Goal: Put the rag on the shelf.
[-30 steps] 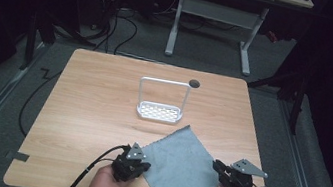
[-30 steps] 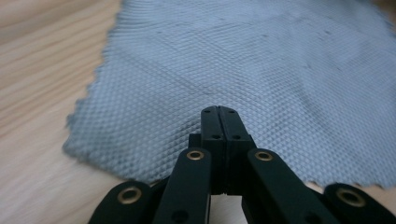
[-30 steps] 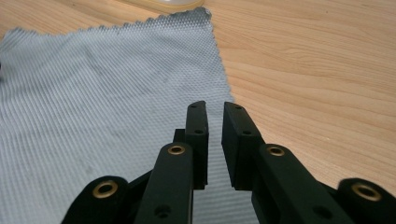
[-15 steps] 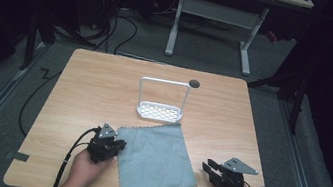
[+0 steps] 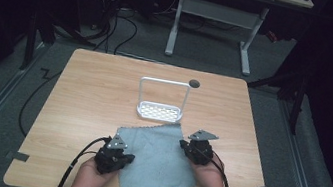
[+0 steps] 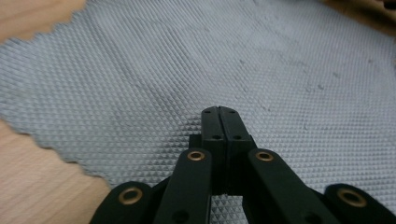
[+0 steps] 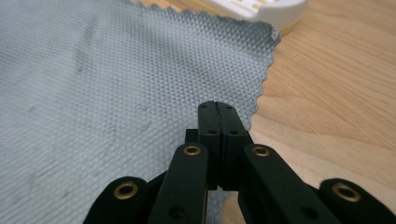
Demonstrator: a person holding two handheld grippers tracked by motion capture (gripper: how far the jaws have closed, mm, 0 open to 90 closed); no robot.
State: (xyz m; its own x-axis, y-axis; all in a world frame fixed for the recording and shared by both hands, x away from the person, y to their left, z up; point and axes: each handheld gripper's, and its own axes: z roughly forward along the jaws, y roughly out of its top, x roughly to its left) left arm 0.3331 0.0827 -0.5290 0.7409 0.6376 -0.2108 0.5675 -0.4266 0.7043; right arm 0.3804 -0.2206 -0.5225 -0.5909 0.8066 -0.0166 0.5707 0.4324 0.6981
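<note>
A grey waffle-weave cloth [image 5: 156, 160] lies flat on the wooden table [image 5: 94, 92], its far right corner close to a white rack [image 5: 160, 112]. My left gripper [image 5: 125, 158] rests at the cloth's left edge. In the left gripper view its jaws [image 6: 219, 111] have just been closing and now stand shut over the cloth [image 6: 196, 60], with no fabric seen between them. My right gripper [image 5: 184, 145] sits at the cloth's right edge. Its jaws [image 7: 217, 106] have also just been closing and are pressed together above the cloth [image 7: 107, 84] near the zigzag hem.
The white rack [image 7: 261, 9] has a tall wire handle and stands mid-table just beyond the cloth. A round cable hole [image 5: 194, 83] sits near the far edge. Cables trail from both grippers over the near edge. Bare wood lies left and right of the cloth.
The cloth slid left and turned slightly. My right gripper moved left and away from the near edge to the cloth's right edge. My left gripper shifted left, then back right.
</note>
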